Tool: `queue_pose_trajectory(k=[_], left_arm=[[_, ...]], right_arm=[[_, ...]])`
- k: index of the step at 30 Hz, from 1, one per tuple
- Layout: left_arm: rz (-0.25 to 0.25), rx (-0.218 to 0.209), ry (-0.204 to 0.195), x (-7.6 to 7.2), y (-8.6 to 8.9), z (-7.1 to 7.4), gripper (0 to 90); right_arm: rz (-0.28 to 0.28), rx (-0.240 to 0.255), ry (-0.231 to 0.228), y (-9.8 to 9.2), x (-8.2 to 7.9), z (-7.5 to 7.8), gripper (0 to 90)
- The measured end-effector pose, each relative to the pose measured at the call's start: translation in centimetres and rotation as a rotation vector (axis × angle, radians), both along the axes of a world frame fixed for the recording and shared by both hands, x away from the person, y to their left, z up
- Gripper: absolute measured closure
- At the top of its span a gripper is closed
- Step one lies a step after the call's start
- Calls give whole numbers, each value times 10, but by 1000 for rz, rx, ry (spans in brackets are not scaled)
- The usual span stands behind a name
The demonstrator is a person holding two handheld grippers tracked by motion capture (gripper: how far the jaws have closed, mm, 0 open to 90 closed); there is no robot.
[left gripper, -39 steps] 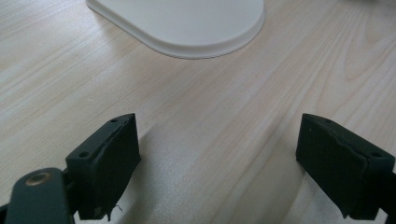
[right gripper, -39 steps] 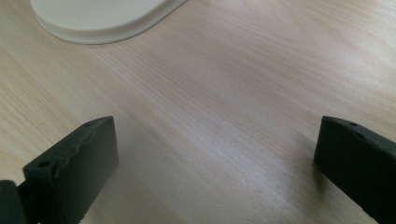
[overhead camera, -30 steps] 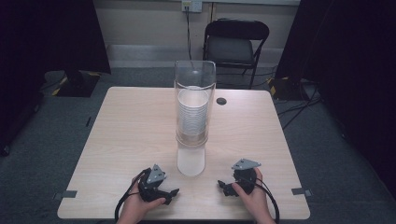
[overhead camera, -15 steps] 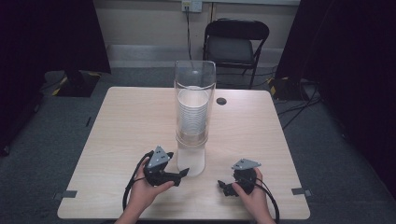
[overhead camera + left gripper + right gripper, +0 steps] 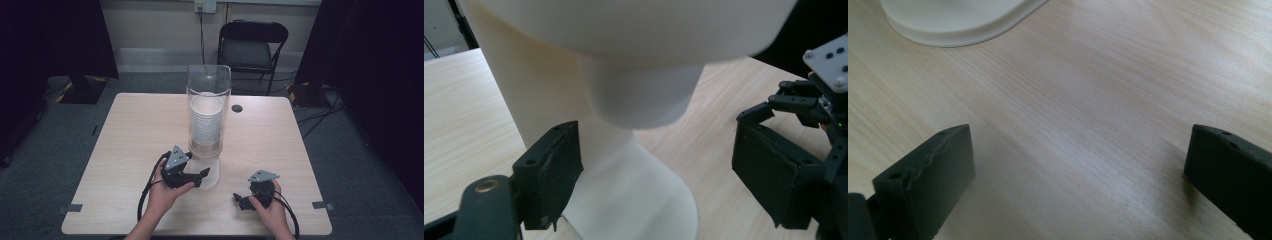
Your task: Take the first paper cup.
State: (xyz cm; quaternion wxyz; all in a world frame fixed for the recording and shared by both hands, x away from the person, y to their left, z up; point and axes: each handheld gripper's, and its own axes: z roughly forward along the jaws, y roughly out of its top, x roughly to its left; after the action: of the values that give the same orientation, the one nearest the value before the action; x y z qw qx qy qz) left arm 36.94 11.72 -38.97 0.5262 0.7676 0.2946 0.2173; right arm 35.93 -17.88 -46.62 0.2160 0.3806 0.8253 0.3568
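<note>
The table [image 5: 130, 140] is a light wood-grain rectangle with rounded corners, standing on grey carpet. Near its middle stands a tall clear cup dispenser [image 5: 207, 115] on a white base [image 5: 209, 170], holding a stack of white cups. A small dark disc [image 5: 237, 108] lies just right of the dispenser, toward the far edge.

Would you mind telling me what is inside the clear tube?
The clear tube holds a stack of white cups. How many cups cannot be told, and its base is hidden.
</note>
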Motion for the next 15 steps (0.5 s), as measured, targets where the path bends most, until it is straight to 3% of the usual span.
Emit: queue_pose_trajectory(k=[3,15], left_arm=[[15,-30,-18,2,-1,3,195],[33,-46,-52,9,-10,8,196]], right_arm=[[0,0,0,0,0,0,0],[0,0,0,0,0,0,0]])
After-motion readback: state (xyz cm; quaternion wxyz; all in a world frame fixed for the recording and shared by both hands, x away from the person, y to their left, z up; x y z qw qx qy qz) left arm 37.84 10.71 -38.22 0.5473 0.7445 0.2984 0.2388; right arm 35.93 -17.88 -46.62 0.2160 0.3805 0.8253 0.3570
